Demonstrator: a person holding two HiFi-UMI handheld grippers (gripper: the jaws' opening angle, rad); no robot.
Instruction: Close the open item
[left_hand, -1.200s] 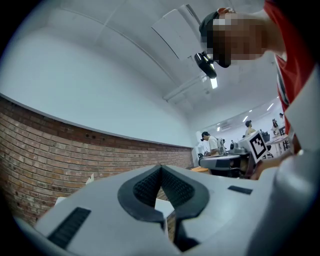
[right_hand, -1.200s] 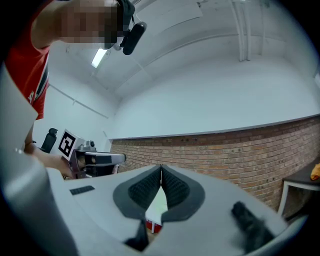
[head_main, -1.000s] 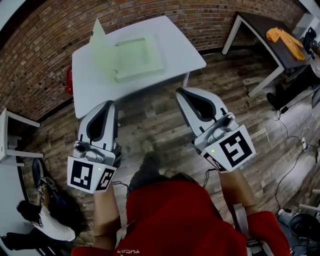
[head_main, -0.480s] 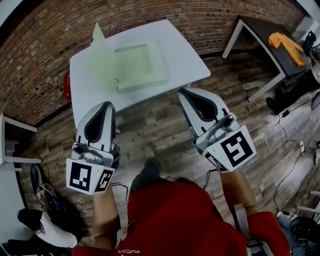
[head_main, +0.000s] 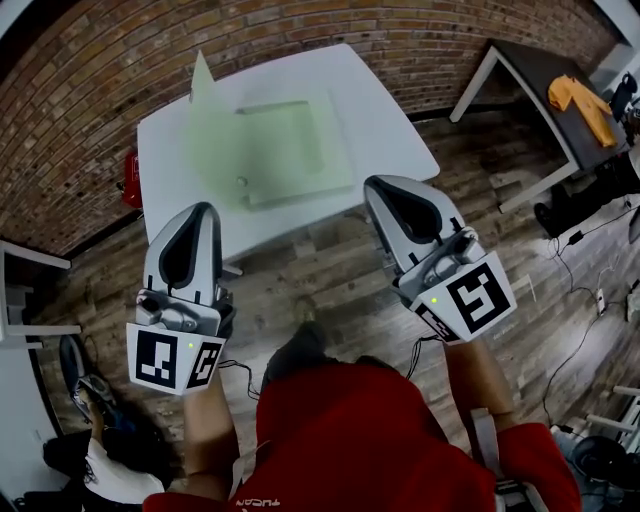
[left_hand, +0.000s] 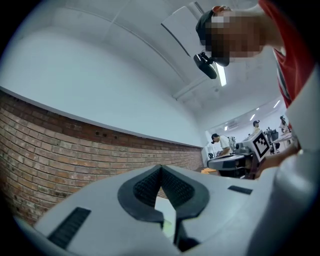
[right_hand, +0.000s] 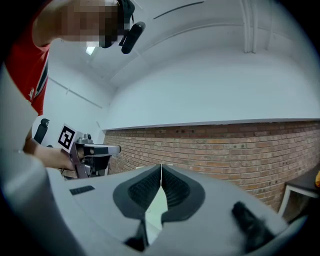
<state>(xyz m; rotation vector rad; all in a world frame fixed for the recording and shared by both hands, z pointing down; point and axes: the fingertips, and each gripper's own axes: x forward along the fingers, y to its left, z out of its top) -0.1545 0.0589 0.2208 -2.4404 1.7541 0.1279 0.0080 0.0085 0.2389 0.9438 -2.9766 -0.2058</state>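
Observation:
A pale green flat case (head_main: 285, 150) lies open on the white table (head_main: 390, 130), its lid (head_main: 203, 95) standing up at the left end. Both grippers hang over the wooden floor just short of the table's near edge, pointing at it. My left gripper (head_main: 203, 208) is shut and holds nothing; its tip is near the table's front left part. My right gripper (head_main: 378, 182) is also shut and empty, close to the front right corner. In the left gripper view the jaws (left_hand: 161, 167) meet in front of the brick wall. In the right gripper view the jaws (right_hand: 161, 166) do the same.
A brick wall (head_main: 100, 60) runs behind the table. A dark table (head_main: 530, 70) with an orange cloth (head_main: 585, 105) stands at the right. A red object (head_main: 130, 185) sits by the white table's left side. Cables (head_main: 575, 290) lie on the floor, right. Another person (head_main: 100, 465) is at lower left.
The table and the green case have come closer and lower in the head view as I walked up. Both grippers went forward toward the table's edge and stayed shut.

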